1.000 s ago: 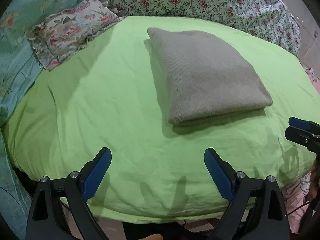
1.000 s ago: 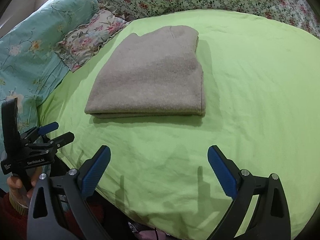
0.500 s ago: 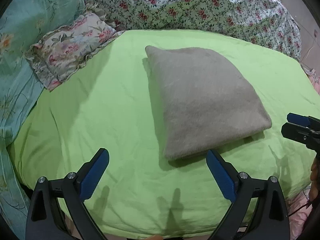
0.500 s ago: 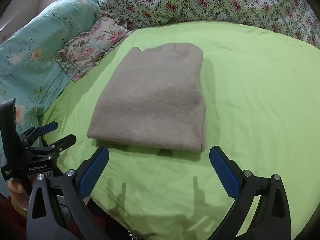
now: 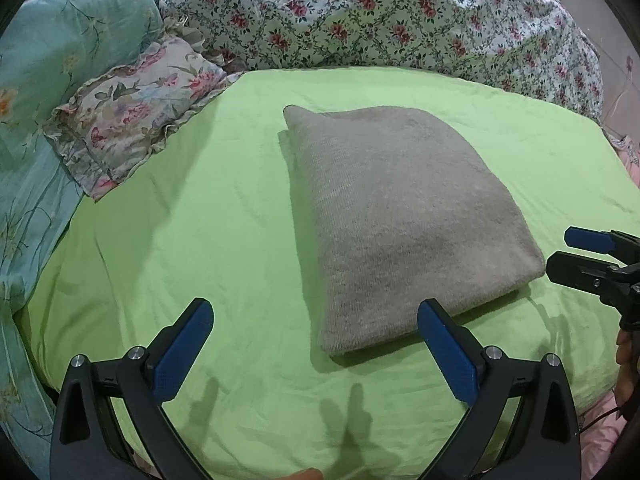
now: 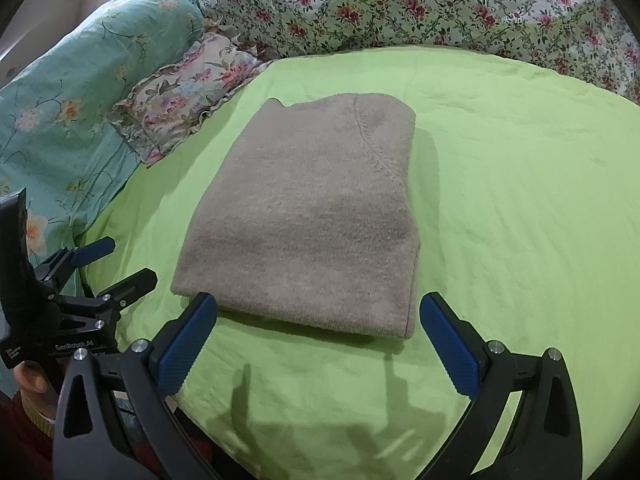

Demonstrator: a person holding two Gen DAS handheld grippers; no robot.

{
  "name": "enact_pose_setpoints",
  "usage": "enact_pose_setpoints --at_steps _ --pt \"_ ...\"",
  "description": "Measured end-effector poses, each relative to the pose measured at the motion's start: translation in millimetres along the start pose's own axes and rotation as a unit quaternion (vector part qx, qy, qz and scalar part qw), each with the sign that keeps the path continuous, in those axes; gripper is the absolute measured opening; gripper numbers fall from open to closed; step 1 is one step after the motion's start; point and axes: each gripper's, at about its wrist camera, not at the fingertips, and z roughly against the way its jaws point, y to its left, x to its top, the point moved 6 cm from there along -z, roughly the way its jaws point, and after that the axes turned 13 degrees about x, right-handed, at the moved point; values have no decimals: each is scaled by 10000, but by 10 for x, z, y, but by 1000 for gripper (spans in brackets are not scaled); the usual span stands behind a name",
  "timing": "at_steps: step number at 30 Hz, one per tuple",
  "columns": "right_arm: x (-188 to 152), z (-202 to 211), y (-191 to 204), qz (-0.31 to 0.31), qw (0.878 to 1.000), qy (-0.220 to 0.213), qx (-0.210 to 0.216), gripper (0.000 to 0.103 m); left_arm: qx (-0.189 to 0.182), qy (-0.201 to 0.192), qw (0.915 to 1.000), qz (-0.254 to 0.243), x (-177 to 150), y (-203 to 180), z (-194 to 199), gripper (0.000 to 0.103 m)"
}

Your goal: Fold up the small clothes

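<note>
A grey knitted garment (image 5: 404, 216) lies folded into a thick rectangle on the green bedsheet (image 5: 200, 216); it also shows in the right wrist view (image 6: 316, 220). My left gripper (image 5: 316, 354) is open and empty, just short of the garment's near corner. My right gripper (image 6: 318, 344) is open and empty, with its blue pads (image 6: 448, 354) at the garment's near edge. The right gripper also shows at the right edge of the left wrist view (image 5: 576, 252), and the left gripper at the left of the right wrist view (image 6: 116, 264).
A floral ruffled pillow (image 5: 136, 108) and a teal flowered quilt (image 5: 44, 80) lie at the left. A white floral quilt (image 5: 380, 16) is heaped along the back. The sheet (image 6: 520, 184) stretches to the right of the garment.
Both grippers have moved forward toward the folded garment, which now sits closer to the fingertips. Both stay open. The garment has not moved.
</note>
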Motion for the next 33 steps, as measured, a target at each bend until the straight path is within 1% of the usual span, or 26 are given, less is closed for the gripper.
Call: enact_pose_setpoints --at_steps 7,17,33 --pt "95 -116 -56 -32 10000 82 16 101 -45 26 10000 25 72 -22 -70 102" --pt "168 -236 -85 -58 9999 151 23 101 -77 119 9999 49 85 -59 -153 102" --pt "162 -292 -140 -150 9997 196 8 102 -106 211 9997 35 94 -108 -239 102"
